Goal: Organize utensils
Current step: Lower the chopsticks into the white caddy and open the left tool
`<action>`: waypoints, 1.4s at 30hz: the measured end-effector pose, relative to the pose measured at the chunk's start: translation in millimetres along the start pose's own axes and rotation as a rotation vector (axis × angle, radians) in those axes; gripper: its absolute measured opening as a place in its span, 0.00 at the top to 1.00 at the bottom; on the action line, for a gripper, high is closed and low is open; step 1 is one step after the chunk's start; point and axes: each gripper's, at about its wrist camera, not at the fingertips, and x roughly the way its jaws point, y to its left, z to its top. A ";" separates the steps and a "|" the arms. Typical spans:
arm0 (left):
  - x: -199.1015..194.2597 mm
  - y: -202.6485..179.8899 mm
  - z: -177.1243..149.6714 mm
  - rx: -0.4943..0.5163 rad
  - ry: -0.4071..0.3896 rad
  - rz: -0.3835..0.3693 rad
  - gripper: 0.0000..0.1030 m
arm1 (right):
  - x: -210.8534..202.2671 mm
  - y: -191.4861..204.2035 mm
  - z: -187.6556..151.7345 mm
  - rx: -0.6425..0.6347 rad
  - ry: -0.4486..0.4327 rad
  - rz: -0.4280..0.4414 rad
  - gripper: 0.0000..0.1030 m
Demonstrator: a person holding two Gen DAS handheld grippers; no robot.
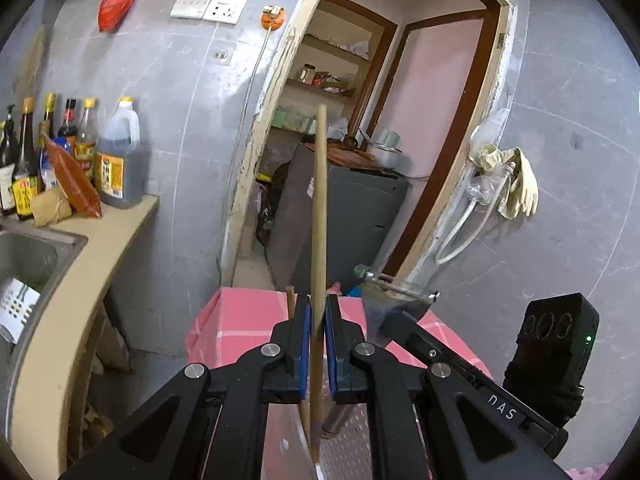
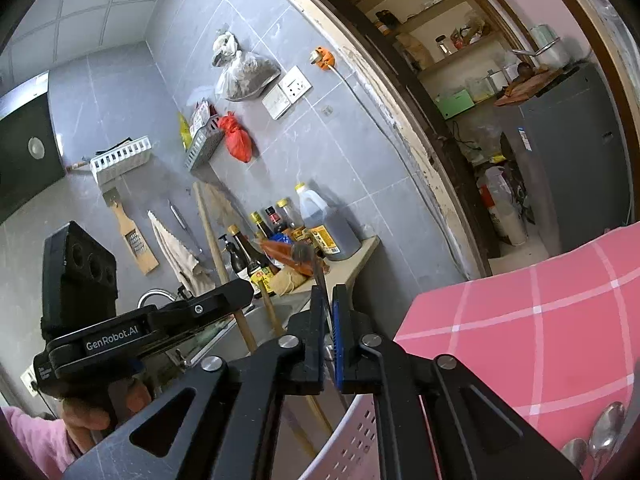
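My left gripper (image 1: 317, 304) is shut on a long wooden chopstick (image 1: 320, 200) that stands nearly upright. Its lower end reaches into a white perforated utensil holder (image 1: 348, 452) just below the fingers. A second wooden stick (image 1: 289, 300) pokes up beside the left finger. My right gripper (image 2: 329, 292) is shut on a thin dark metal utensil (image 2: 304, 254), seen edge-on, above the same holder (image 2: 352, 440). In the right wrist view a hand (image 2: 88, 412) holds the left gripper, with the chopstick (image 2: 208, 232) rising past it.
A pink checked tablecloth (image 2: 540, 320) covers the table under the holder, with spoons (image 2: 600, 432) lying at its near right. A counter with sauce bottles (image 1: 80, 152) and a sink (image 1: 28, 256) stands to the left. An open doorway (image 1: 360, 160) lies ahead.
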 end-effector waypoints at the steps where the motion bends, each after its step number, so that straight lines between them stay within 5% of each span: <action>1: -1.5 0.9 -0.6 -0.006 0.005 -0.006 0.92 | -1.4 0.6 -0.2 -0.004 0.005 -0.005 0.91; 7: -18.4 4.5 -4.5 -0.036 -0.022 -0.012 0.52 | -14.0 4.0 0.7 -0.015 0.037 -0.027 0.85; 13: -31.0 1.7 -3.9 -0.044 -0.022 0.037 0.50 | -25.0 5.8 1.5 -0.023 0.095 -0.073 0.63; 22: -45.2 -8.9 -9.8 -0.036 -0.026 0.127 0.31 | -36.5 9.8 3.7 -0.073 0.241 -0.145 0.35; 27: -51.3 -11.5 -17.0 -0.050 -0.027 0.172 0.24 | -56.7 13.9 8.9 -0.087 0.216 -0.160 0.30; 37: -69.1 -51.8 -36.1 0.028 -0.089 0.272 0.01 | -125.0 19.1 32.4 -0.152 0.039 -0.264 0.01; 42: -74.7 -85.8 -48.1 0.099 -0.119 0.270 0.00 | -161.5 15.5 45.7 -0.185 -0.018 -0.326 0.01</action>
